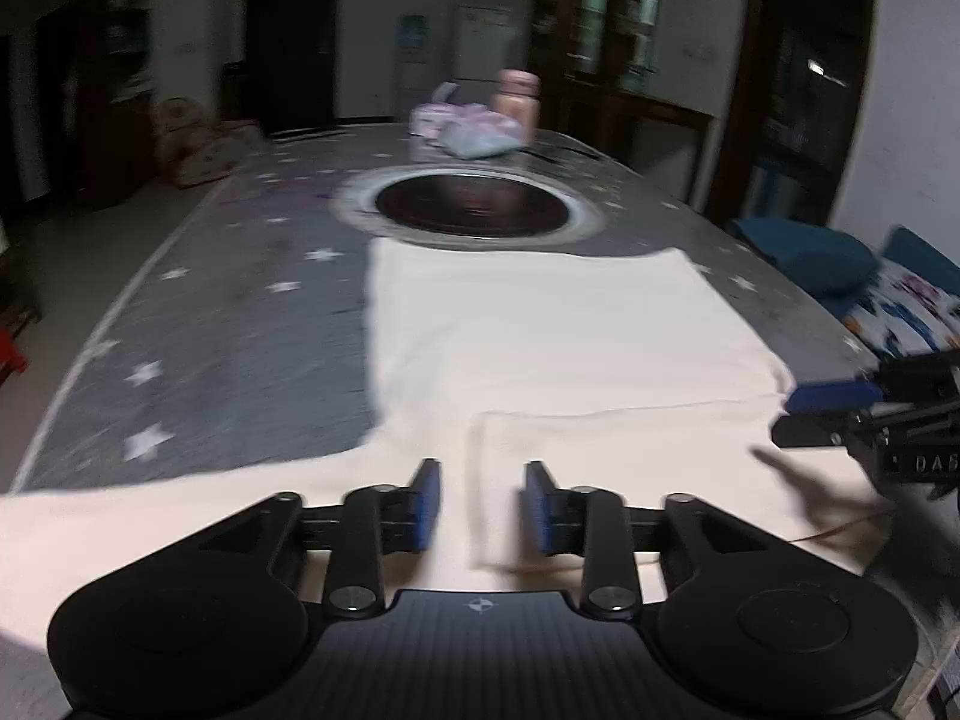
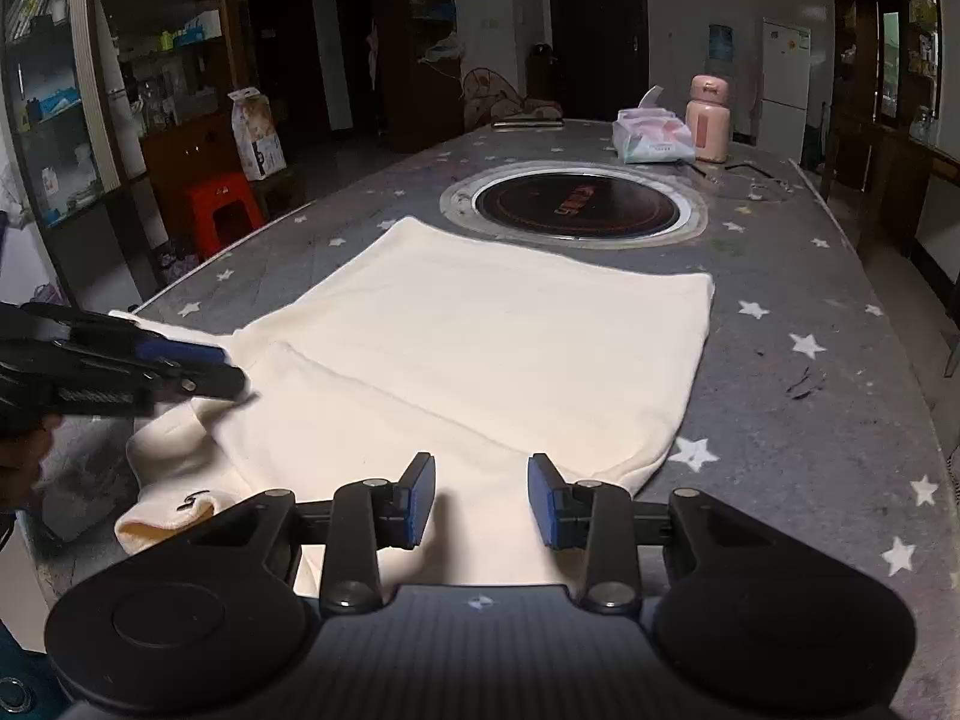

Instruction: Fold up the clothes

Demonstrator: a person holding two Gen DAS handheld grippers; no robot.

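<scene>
Cream garment [image 2: 480,360], soft, matte and partly folded into a broad rectangle with a straight overlapped seam, lies flat on the grey star-printed tablecloth [image 2: 810,408], spreading ahead of and beneath both tools. Over its left edge the left gripper [image 1: 483,507] has its blue-padded jaws parted with only cloth below them, not pinched; to the right, the right gripper [image 2: 481,501] likewise stands parted above the near hem, clamping nothing. Beyond the fabric sits a round, glossy black cooktop [image 2: 573,207] ringed in metal, then a smooth pink flask [image 2: 709,120].
</scene>
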